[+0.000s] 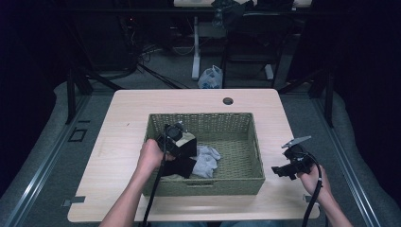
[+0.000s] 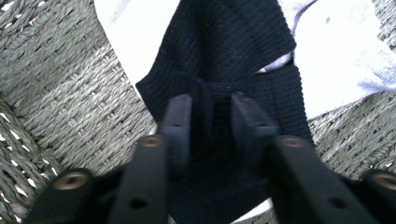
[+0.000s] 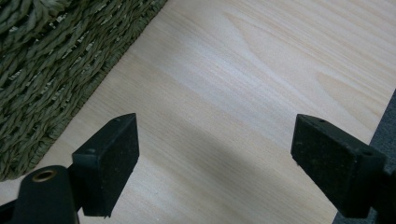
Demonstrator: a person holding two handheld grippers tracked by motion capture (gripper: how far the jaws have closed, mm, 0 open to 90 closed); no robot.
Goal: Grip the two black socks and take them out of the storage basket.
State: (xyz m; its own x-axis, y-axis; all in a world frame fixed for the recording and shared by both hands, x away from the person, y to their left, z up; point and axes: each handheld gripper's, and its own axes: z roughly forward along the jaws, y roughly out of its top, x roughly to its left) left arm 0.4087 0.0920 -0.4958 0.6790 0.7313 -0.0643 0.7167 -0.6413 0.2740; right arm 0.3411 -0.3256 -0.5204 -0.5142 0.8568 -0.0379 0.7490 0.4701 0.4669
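Observation:
A green woven basket (image 1: 255, 146) sits in the middle of the wooden table (image 1: 123, 118). Inside its left part lie a black sock (image 1: 182, 165) and pale grey-white socks (image 1: 208, 158). My left gripper (image 1: 182, 151) reaches down into the basket. In the left gripper view it (image 2: 211, 121) is shut on a fold of the black sock (image 2: 233, 42), with white fabric (image 2: 341, 51) beneath and beside it. My right gripper (image 1: 276, 171) hovers over bare table to the right of the basket. Its jaws (image 3: 215, 158) stand wide open with nothing between them.
The basket's outer wall (image 3: 51, 70) lies close to the right gripper's left jaw. A round cable hole (image 1: 228, 100) sits near the table's far edge. Behind the table stand desk legs, chairs and a plastic bag (image 1: 210, 78) on the floor.

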